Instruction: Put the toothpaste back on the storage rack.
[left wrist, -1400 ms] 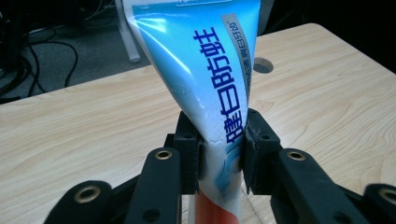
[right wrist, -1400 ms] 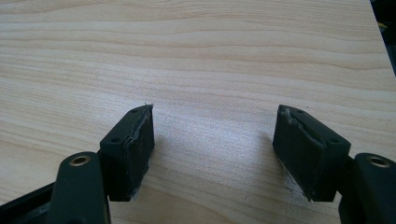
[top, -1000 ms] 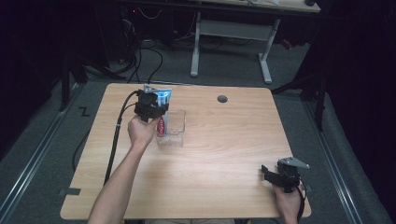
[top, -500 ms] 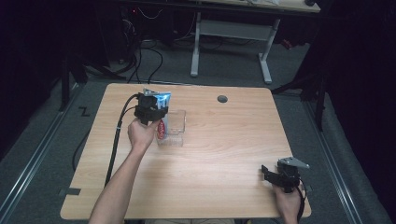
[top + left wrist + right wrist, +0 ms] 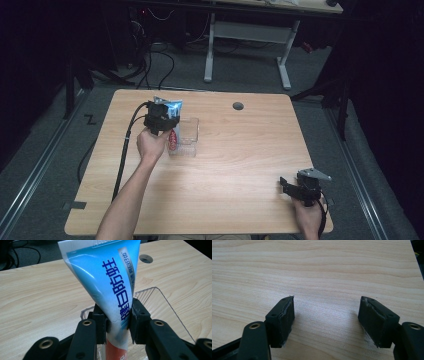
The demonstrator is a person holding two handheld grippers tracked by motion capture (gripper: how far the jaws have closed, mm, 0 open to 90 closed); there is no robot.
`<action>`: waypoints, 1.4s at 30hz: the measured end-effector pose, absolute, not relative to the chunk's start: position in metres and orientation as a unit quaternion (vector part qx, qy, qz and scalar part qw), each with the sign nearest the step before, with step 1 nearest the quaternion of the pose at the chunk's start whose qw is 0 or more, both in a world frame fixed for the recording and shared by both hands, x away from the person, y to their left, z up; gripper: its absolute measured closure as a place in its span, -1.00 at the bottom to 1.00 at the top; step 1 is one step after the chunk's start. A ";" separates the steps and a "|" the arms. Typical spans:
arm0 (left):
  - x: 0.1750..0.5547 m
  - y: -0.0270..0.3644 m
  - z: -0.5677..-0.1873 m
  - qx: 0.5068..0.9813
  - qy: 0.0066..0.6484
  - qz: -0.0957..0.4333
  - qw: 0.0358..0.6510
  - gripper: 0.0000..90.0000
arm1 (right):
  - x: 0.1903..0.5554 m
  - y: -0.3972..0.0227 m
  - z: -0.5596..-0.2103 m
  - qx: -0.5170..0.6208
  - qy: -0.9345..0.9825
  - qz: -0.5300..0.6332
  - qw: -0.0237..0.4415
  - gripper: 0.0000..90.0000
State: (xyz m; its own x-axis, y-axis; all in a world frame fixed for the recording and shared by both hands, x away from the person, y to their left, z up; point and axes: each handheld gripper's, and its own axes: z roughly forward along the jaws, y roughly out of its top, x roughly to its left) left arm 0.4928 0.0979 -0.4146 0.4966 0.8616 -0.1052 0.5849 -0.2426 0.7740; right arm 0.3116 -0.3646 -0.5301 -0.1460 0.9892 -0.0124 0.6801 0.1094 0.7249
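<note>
Left gripper (image 5: 117, 325) clamps the toothpaste tube (image 5: 110, 282) upright, cap down over the clear bin (image 5: 186, 134); right gripper (image 5: 325, 322) gapes empty at five o'clock.

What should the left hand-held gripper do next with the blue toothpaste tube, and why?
Probably lower it a little, then open. The left hand-held gripper is shut on the blue and white toothpaste tube, held upright with its red end pointing down into the clear plastic container. I cannot tell whether that end touches the bottom yet.
</note>
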 end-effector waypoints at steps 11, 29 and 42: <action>0.493 0.101 -0.415 0.765 0.478 0.178 0.393 0.49 | 0.312 -0.365 -0.530 0.598 0.697 0.295 0.262 -0.35; 0.487 0.112 -0.415 0.762 0.482 0.191 0.387 0.20 | 0.312 -0.365 -0.530 0.598 0.697 0.295 0.262 -0.35; 0.479 0.119 -0.406 0.762 0.471 0.196 0.398 0.05 | 0.312 -0.365 -0.530 0.599 0.698 0.294 0.261 -0.35</action>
